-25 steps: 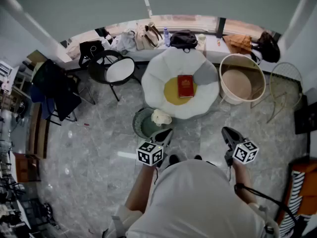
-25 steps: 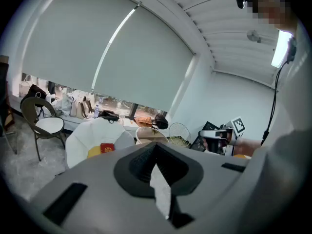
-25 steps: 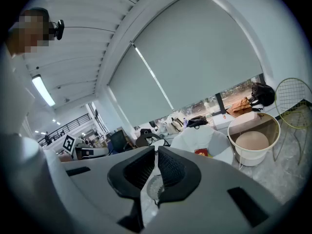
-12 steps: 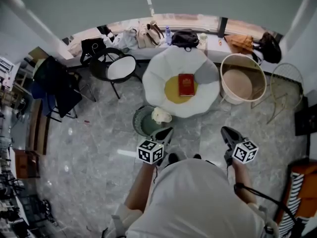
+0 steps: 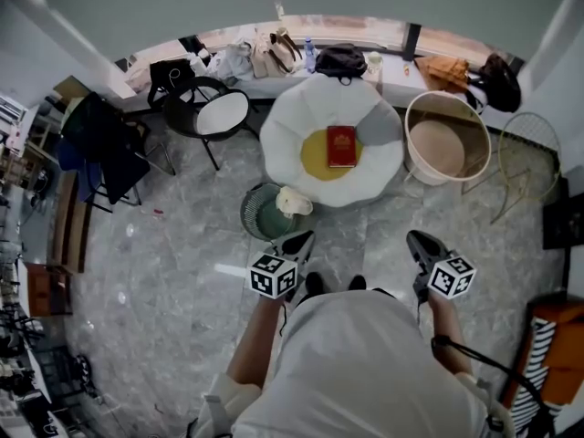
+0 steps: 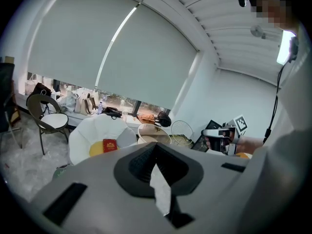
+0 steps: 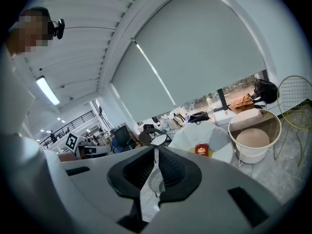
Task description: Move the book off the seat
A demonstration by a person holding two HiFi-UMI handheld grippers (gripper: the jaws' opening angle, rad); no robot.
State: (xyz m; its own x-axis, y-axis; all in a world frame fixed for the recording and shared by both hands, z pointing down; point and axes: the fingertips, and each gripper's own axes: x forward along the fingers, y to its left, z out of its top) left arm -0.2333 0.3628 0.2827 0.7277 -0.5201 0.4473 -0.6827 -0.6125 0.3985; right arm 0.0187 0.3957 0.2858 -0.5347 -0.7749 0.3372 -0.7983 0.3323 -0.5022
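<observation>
Book (image 5: pixel 341 146): red, lying flat, cover up, on the yellow cushion (image 5: pixel 318 158) in the middle of the white petal-shaped seat (image 5: pixel 301 117). In the head view it sits on the cushion's right half.

Person stands on the grey marble floor (image 5: pixel 182 263), facing the seat.

Left gripper (image 5: pixel 297 245): held low in front of the body, jaws closed tip to tip with nothing between them. It points toward the seat, well apart from the book.

Right gripper (image 5: pixel 418 242): same height, jaws pressed together and empty. It also points toward the seat, well short of it.

Surroundings:
- A round green bin (image 5: pixel 258 215) with a white wad in it stands on the floor between the left gripper and the seat, just beside the seat's near edge.
- A white tub (image 5: pixel 407 144) stands just right of the seat.
- A black chair (image 5: pixel 222 115) with a white pad stands to its left.
- Bags (image 5: pixel 339 60) line the window ledge behind.
</observation>
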